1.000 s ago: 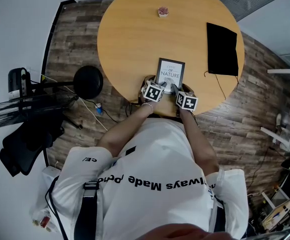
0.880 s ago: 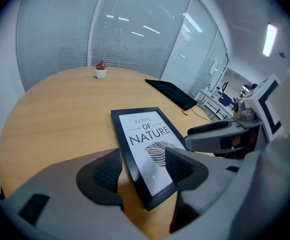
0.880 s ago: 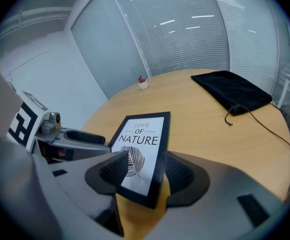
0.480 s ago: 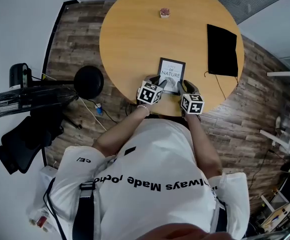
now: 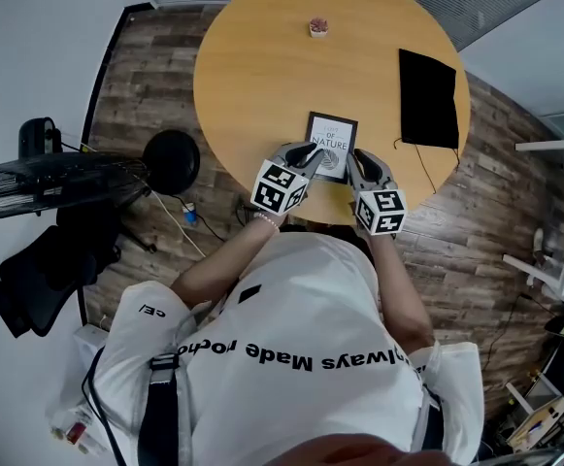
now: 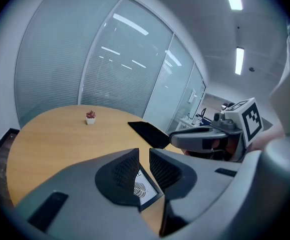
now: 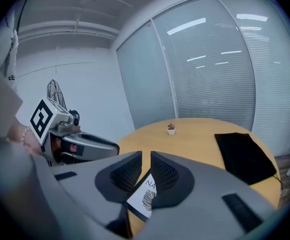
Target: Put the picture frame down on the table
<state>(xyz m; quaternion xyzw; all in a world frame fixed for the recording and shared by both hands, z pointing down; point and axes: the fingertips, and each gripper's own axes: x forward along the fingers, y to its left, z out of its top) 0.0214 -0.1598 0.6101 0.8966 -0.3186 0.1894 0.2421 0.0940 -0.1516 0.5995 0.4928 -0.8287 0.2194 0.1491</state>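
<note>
The picture frame (image 5: 331, 144) lay flat on the round wooden table (image 5: 262, 56), close to the edge nearest the person, its white print facing up and neither claw touching it. Far left, on the plank floor, stood a black fan (image 5: 29, 178), with a round black base (image 5: 172, 160) just beside the table's rim. The left gripper (image 5: 311, 151) hovered over the frame's near left corner. In its own view its jaws had just been closing and stood nearly together with only a thin slit between them. Nothing sat in that slit, and the frame showed on the table beneath it. Up the table, well apart from the frame, sat a small potted plant (image 5: 317, 27). The right gripper (image 5: 356, 159) hung beside the frame's near right corner. Its jaws had likewise just been closing, were drawn almost together and held nothing. Further right a flat black rectangle (image 5: 429, 98), perhaps a cloth or a mat, lay near the table's far right edge.
</note>
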